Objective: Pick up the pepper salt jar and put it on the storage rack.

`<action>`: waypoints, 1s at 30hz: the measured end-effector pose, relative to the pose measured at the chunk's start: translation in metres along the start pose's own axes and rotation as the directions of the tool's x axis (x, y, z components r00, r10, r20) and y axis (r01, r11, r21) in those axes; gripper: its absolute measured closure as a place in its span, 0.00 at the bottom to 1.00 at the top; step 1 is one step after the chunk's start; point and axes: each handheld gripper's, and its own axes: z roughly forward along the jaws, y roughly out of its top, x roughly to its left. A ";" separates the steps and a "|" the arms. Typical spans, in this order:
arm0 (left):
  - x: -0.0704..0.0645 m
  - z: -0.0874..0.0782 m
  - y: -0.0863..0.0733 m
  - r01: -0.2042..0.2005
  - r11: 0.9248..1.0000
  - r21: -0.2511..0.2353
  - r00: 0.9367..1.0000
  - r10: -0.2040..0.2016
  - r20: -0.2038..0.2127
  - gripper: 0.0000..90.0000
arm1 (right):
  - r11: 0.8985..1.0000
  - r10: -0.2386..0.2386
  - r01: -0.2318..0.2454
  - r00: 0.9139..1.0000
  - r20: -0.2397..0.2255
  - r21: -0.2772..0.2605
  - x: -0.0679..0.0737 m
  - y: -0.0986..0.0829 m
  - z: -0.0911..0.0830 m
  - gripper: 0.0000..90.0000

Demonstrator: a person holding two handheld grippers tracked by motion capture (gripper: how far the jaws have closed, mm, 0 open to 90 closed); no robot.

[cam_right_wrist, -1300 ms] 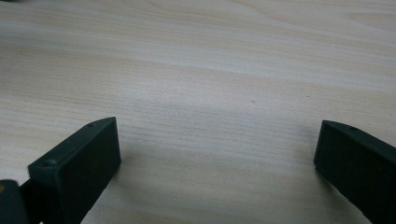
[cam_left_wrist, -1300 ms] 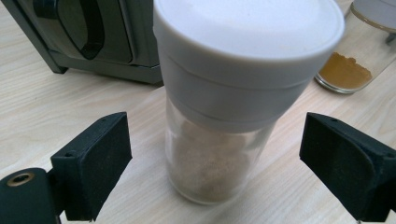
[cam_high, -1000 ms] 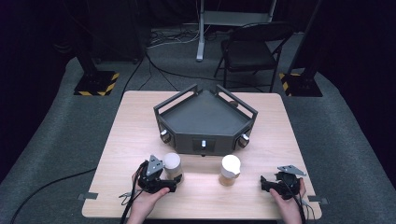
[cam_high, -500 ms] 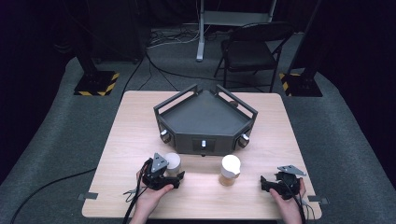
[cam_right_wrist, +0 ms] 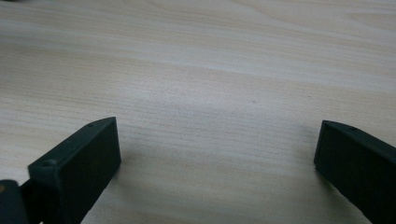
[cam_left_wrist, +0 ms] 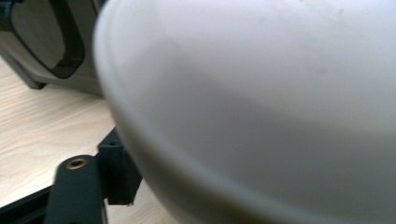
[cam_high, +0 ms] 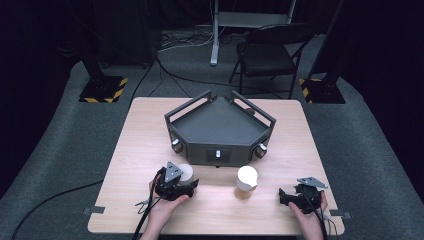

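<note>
Left gripper [cam_high: 192, 186] clamps white-lidded jar [cam_high: 186, 173] near table's [cam_high: 140, 150] front left, just before dark tray [cam_high: 220, 125]. Right gripper [cam_high: 283, 196] rests at front right, jaws wide apart, empty. Second jar [cam_high: 246, 181] between them.

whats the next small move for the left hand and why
Probably lift the white-lidded jar a little off the table. The left hand-held gripper looks shut on it, with the lid close up against its camera, while the right hand-held gripper rests open and idle.
</note>
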 end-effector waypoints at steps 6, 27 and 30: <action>-0.001 0.000 -0.001 -0.004 1.000 -0.008 1.000 0.004 -0.003 0.37 | 1.000 0.000 0.000 1.000 0.000 0.000 0.000 0.000 0.000 0.00; 0.002 -0.012 0.013 -0.006 1.000 -0.011 1.000 0.006 -0.014 0.37 | 1.000 0.000 0.000 1.000 0.000 0.000 0.000 0.000 0.000 0.00; 0.003 -0.016 0.019 -0.010 1.000 -0.017 1.000 0.009 -0.017 0.37 | 1.000 0.000 0.000 1.000 0.000 0.000 0.000 0.000 0.000 0.00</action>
